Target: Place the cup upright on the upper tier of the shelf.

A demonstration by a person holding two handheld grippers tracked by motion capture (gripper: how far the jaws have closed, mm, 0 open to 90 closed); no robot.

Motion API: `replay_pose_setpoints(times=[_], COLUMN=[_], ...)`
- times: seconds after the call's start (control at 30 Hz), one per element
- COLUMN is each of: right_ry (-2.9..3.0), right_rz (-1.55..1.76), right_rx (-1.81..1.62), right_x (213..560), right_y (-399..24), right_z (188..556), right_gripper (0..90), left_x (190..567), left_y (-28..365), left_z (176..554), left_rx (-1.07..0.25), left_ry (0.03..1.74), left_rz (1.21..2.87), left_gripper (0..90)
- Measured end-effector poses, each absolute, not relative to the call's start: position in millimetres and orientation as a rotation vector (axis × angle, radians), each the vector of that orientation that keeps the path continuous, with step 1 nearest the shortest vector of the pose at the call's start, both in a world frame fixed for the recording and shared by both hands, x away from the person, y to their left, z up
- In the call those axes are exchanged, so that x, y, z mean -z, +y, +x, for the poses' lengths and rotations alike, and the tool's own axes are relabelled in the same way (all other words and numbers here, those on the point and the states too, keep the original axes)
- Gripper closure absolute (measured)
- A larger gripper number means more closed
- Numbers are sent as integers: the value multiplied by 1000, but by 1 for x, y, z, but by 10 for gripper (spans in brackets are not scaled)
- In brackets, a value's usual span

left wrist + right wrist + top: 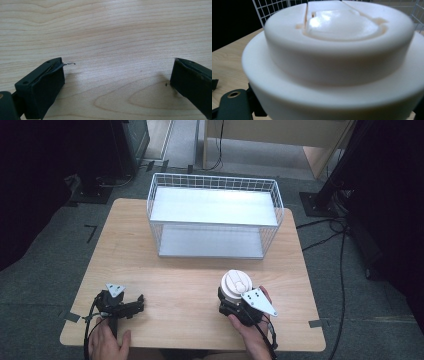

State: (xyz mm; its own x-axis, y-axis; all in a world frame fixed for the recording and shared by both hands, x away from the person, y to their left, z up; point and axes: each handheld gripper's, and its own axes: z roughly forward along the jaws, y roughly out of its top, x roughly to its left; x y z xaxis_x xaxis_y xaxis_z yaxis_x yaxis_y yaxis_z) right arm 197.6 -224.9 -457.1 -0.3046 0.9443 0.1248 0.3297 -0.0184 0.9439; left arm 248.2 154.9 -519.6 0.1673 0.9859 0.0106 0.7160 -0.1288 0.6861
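So the right claw (231, 296) has the white lidded container (236, 284) right up against it at the near right of the tabletop (190, 280). In the right gripper view the container's (337, 50) stepped white top sits so close that it looks held between the jaws, though I can't actually see either jaw pressing its sides, so I can't say for sure that it's clamped. It stands upright, lid facing up.

The left claw (131, 306) is over at the near left, well apart from the container, jaws spread wide with nothing but bare wood (105, 37) between them.

The bit that matters: the white wire rack (215, 215) with two shelves sits at the far middle of the tabletop, straight ahead and slightly left of the right claw. The rack's long side runs left to right and its open front faces the person. So my guess is the move goes forward and a bit inward with the right hand, which is clearly the nearer one. The lower shelf looks like a tighter fit under the upper one.
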Motion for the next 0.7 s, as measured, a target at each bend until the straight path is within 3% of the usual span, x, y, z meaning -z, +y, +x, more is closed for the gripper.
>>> replay_pose_setpoints(times=[0.7], right_ry=[1640], right_rz=[1311], right_rx=[-1392], right_x=[449], right_y=[-223], right_z=[198], right_gripper=[154], left_x=[520], left_y=[155], left_z=[248], left_rx=[-649], left_ry=[1605], left_rz=[1908], left_gripper=[0])
